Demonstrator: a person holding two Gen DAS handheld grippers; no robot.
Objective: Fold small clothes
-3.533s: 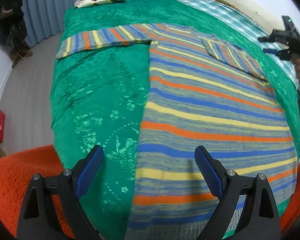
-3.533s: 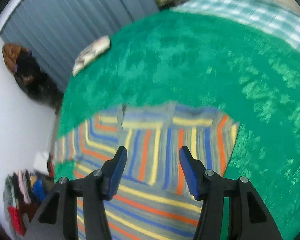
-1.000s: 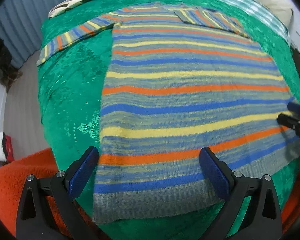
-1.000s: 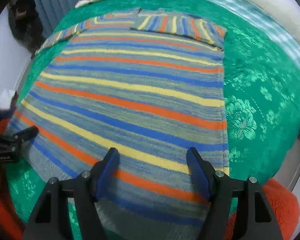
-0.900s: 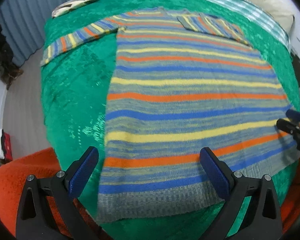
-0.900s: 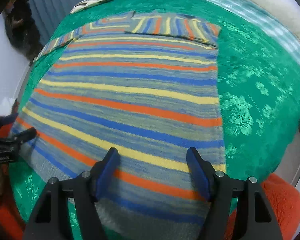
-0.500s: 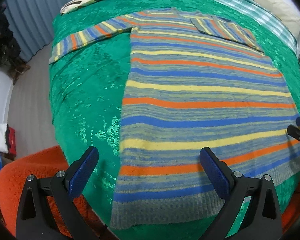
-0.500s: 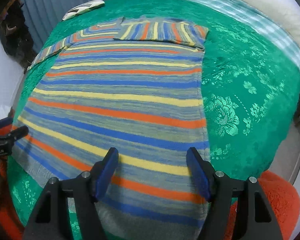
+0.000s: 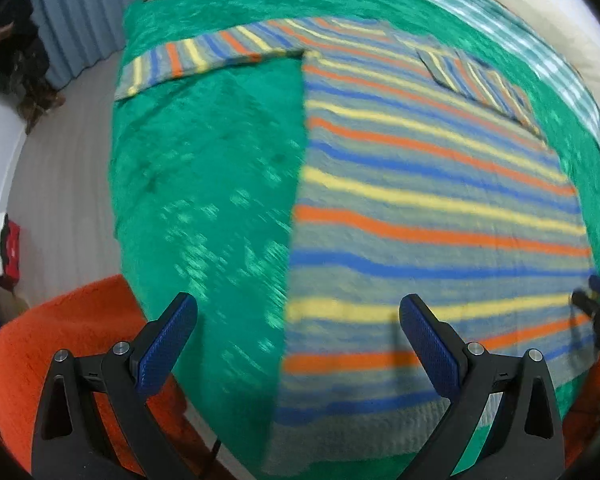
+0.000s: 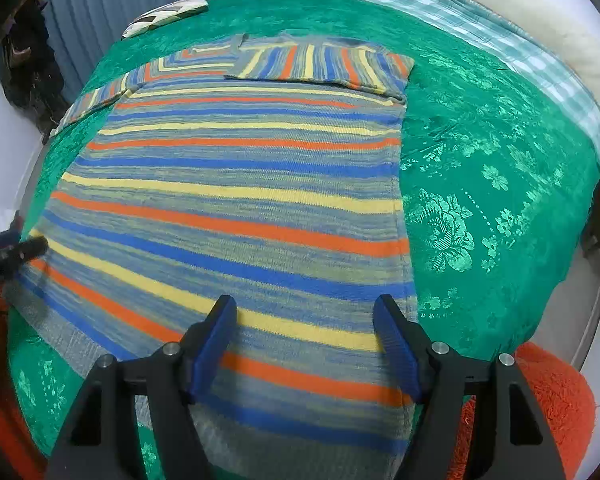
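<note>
Blue-padded fingers of the left gripper (image 9: 298,332) stand wide apart over the near left edge of the striped sweater (image 10: 236,208), gripping nothing. Nearby to the right, the right gripper (image 10: 304,344) hangs spread and empty above the sweater's near hem. It lies flat on the green bedspread (image 10: 480,160), right sleeve folded across its far end, left sleeve (image 9: 204,56) stretched out leftward. Farthest sits a white pillow (image 10: 164,14).

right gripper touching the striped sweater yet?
Cannot tell. In the right wrist view the right gripper stands open over the striped sweater near its hem, but looking along the fingers shows neither gap nor contact.
</note>
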